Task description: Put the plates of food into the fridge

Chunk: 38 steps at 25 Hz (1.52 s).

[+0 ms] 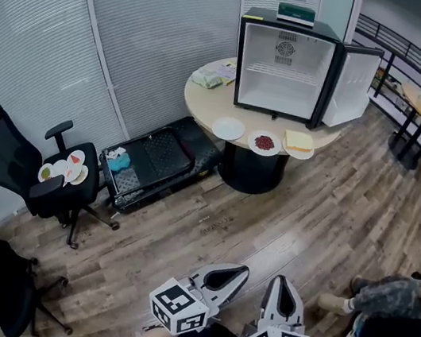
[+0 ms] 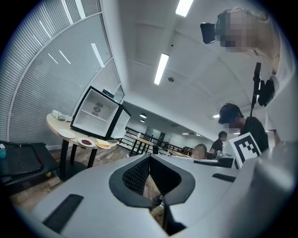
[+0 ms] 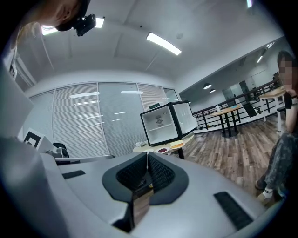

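Entry: left gripper [image 1: 239,274] and right gripper [image 1: 281,281], each with jaws pressed together on nothing, in the near foreground, well apart from the work. Task things: white plate of red food [image 1: 264,142], white plate with a yellow slab [image 1: 299,144] and an empty white plate [image 1: 228,129]. They lie along the near edge of the round beige table [image 1: 207,98], just before the black mini fridge [image 1: 282,83], whose door stands open at right. Hazards: an approaching jaw could knock an edge-set plate off; thin rims may slip; tilting would likely spill the loose red food. Head view alone shows small plates [image 1: 66,166] on the black office chair [image 1: 5,144] at left. Left gripper view alone shows seated people [image 2: 230,125] far off.
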Motion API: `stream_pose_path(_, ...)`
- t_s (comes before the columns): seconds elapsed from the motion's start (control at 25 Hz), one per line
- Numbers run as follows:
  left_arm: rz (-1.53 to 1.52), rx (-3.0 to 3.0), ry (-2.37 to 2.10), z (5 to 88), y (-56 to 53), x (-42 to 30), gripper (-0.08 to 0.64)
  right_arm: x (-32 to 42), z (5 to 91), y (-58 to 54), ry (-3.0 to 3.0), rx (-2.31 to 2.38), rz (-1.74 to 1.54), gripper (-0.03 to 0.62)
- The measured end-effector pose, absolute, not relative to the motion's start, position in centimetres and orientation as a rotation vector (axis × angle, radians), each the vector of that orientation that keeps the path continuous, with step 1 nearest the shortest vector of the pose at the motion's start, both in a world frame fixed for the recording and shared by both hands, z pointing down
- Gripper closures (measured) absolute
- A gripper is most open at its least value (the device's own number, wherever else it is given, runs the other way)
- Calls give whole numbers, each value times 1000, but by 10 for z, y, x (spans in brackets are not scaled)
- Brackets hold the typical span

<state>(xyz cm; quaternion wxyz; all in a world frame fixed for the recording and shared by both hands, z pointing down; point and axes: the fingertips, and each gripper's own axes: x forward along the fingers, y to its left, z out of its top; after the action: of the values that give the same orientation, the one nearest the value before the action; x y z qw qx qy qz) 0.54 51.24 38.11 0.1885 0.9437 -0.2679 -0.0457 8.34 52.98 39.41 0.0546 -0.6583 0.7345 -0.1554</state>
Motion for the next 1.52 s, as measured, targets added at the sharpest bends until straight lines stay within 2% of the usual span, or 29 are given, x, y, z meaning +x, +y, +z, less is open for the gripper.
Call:
stream_pose_path(0.72,-145,2668,-739,367,371,28,555,111,381,389,2217,-2053,-434,583)
stream_pose_path(1.52,-116,2695,-631,363,233,22,555,103,382,248,2177,-2109,-455,583)
